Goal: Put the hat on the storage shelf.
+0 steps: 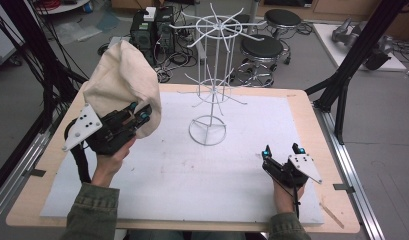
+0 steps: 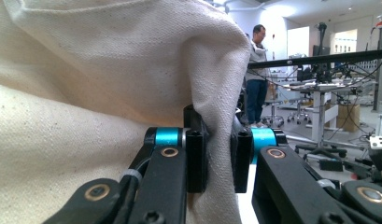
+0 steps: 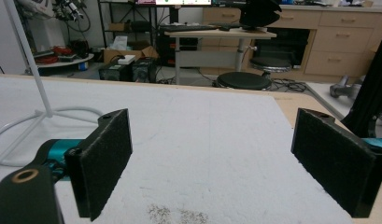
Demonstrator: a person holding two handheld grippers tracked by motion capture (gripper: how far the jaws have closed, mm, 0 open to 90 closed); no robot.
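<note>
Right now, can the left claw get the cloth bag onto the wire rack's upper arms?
Probably yes. The left claw is shut on the cloth bag, held off the table beside the wire rack, with nothing between them. The right claw rests low, apart.

No legible text, label, brand, number or sign on any surface in view.

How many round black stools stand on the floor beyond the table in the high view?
2: one stool just behind the white wire rack, another stool farther back to its right. The rack's wires may hide more.
</note>
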